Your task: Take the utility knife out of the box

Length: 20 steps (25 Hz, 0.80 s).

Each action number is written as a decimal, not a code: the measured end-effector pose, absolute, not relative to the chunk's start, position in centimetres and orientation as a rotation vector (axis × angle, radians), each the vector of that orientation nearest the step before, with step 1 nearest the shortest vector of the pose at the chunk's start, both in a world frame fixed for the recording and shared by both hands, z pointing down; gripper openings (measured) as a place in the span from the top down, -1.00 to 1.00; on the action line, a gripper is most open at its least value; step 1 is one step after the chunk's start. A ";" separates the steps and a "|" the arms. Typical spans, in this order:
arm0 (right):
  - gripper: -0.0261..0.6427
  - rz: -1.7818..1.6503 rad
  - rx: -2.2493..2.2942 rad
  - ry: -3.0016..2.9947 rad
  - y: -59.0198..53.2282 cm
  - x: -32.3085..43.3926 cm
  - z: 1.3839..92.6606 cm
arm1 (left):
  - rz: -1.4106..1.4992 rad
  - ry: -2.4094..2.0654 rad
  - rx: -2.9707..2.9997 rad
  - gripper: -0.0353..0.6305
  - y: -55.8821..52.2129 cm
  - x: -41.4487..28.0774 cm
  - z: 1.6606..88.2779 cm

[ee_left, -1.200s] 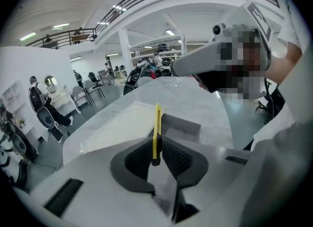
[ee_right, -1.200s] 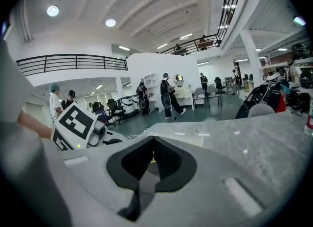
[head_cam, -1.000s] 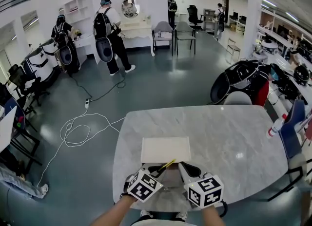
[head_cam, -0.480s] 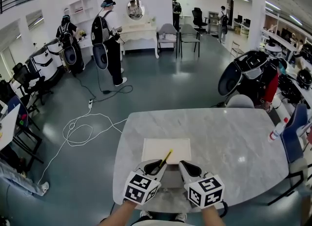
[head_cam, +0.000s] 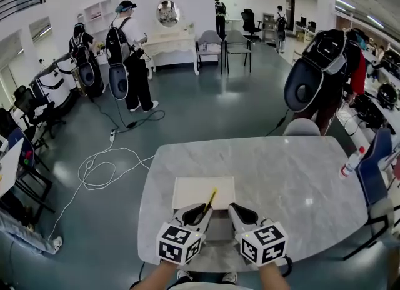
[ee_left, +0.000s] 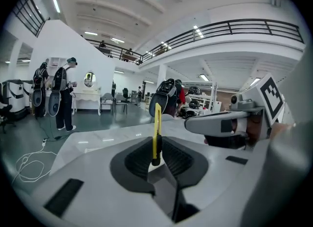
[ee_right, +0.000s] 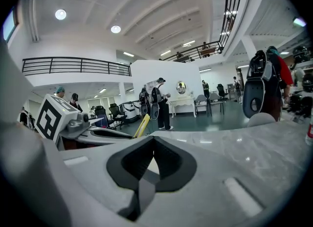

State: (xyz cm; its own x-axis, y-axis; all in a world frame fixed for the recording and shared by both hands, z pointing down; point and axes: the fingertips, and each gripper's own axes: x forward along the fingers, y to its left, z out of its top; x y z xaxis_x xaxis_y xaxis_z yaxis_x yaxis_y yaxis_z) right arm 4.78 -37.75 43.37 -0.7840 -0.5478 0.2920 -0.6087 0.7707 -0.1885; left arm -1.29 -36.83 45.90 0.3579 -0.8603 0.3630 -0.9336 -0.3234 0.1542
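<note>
My left gripper [head_cam: 203, 210] is shut on the black end of a yellow utility knife [head_cam: 211, 197]. The knife sticks up and forward over the near edge of a flat white box [head_cam: 187, 189] on the marble table [head_cam: 294, 182]. In the left gripper view the knife [ee_left: 157, 132] stands upright, pinched between the black pads. My right gripper [head_cam: 236, 211] hovers just right of the left one with its jaws together and nothing in them. The right gripper view shows the knife [ee_right: 142, 124] poking up beyond the left gripper [ee_right: 98, 132].
A white bottle with a red cap [head_cam: 347, 164] stands at the table's right edge. A rounded chair back [head_cam: 301, 126] sits behind the table's far side. A person carrying black gear [head_cam: 322, 73] stands at the far right. A white cable [head_cam: 100, 167] lies on the floor to the left.
The left gripper has tipped the knife from a low slant to a steeper, more forward-pointing pose. Both grippers stay close together. People in the background have moved.
</note>
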 end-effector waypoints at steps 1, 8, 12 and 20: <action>0.91 0.404 0.924 -2.742 -37.9 5.3 43.3 | 0.309 -1.566 2.302 0.72 -37.1 -0.6 45.9; 0.91 0.421 1.081 -2.702 -38.5 9.8 42.8 | 0.322 -1.439 2.398 0.72 -38.2 4.2 45.2; 0.91 0.436 1.206 -2.660 -38.4 12.6 42.6 | 0.318 -1.347 2.463 0.72 -38.7 6.9 44.6; 0.91 0.441 1.429 -2.575 -36.9 17.9 42.0 | 0.326 -1.166 2.572 0.72 -38.2 12.0 44.1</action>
